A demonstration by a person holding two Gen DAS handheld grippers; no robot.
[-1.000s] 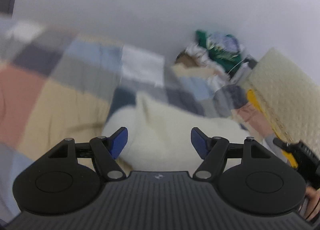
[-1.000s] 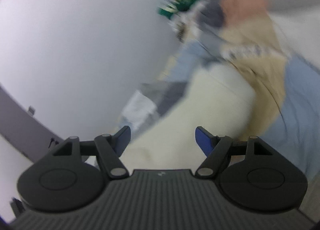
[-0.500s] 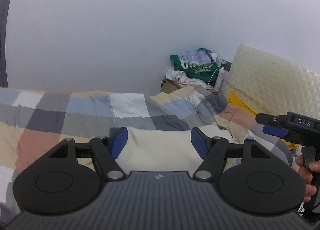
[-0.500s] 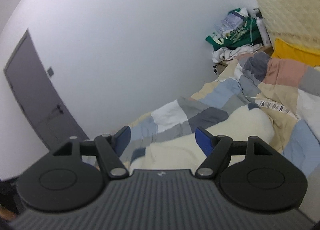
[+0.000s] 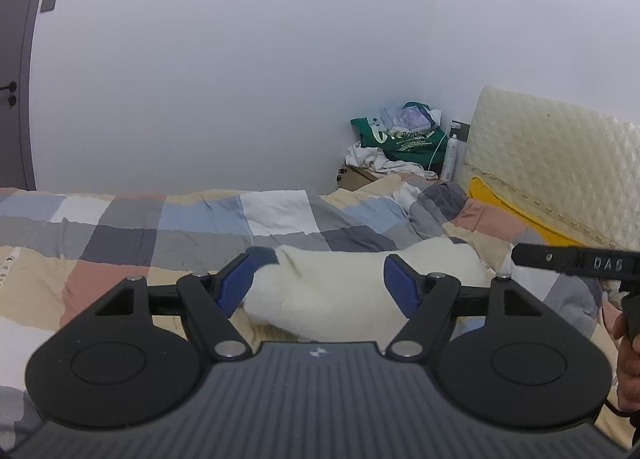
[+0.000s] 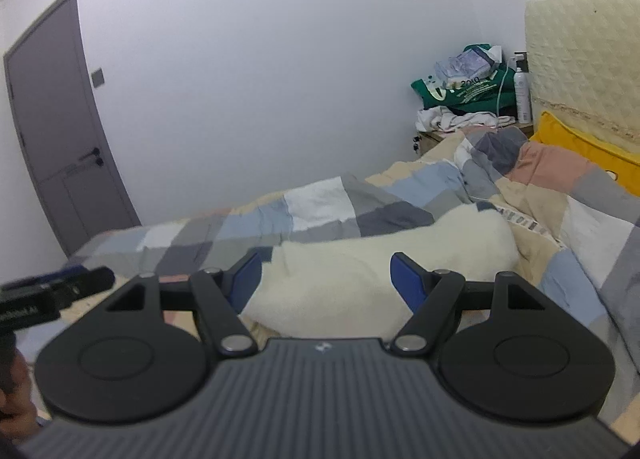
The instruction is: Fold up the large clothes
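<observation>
The cream fleece garment (image 5: 360, 279) lies on the bed's patchwork quilt (image 5: 120, 231), ahead of and below both sets of jaws, bunched into one long mound. Its long axis runs crosswise to the way the jaws point, from a dark-trimmed end (image 5: 262, 255) beyond the left jaw of the left gripper (image 5: 318, 285) out towards the headboard (image 5: 552, 163) on the right. In the right wrist view the same mound (image 6: 380, 271) spans the gap of the right gripper (image 6: 326, 279) and swells past its right jaw.

Both pairs of jaws stand released, wide apart, with nothing between the blue pads; the fleece is seen through the gaps but lies beyond them, untouched.

Neither hand looks clearly nearer. The left gripper faces the dark-trimmed end, the right one the thicker end nearer the headboard, so each likely takes its own end.

Counted: one fleece garment, two grippers, one quilt, one yellow pillow (image 6: 584, 147), one green bag (image 5: 394, 139) and one white bottle (image 6: 522, 91) on the bedside stand.
</observation>
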